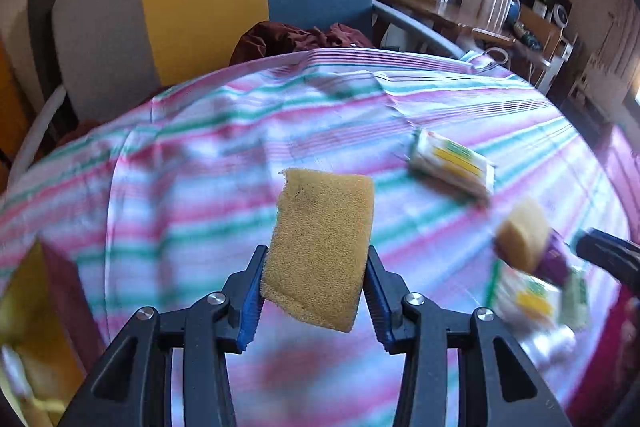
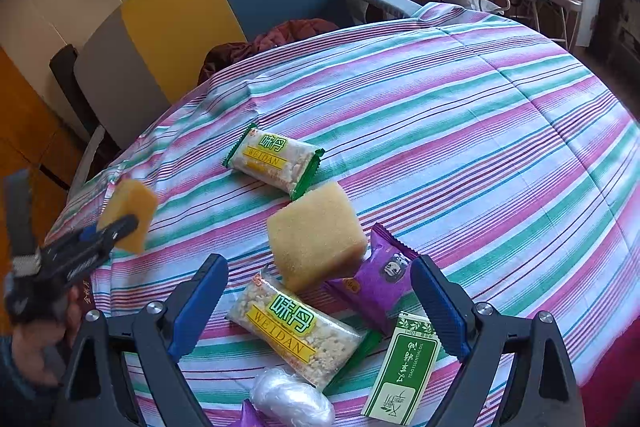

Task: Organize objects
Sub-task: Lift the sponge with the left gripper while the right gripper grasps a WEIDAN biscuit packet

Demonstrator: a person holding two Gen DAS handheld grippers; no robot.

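Now, left claw (image 1: 314, 283): it was clenched on a yellow sponge (image 1: 320, 247), both blue pads pressing its lower sides, the sponge standing up between them and lifted clear of the striped cloth (image 1: 200, 187).
Grip: I judged it low and soft; the sponge bulged above the pads, so I reckoned a steady squeeze and a slow carry would keep it from folding out.
Right claw (image 2: 320, 307): released, jaws wide, hanging over the pile and touching nothing.
Pile under it: a second sponge (image 2: 316, 235) leaned on a purple packet (image 2: 380, 279); just beside lay a rice-cake packet (image 2: 300, 339), a green box (image 2: 404, 371) and a clear plastic wad (image 2: 292, 403).
Farther out: another rice-cake packet (image 2: 276, 161) lay alone near the second sponge.
Bench: cloth-covered, with a box-like dark red and yellow thing (image 1: 52, 307) at its left edge, too blurred to name.
Next: I judged I should set my sponge down apart from the snacks.
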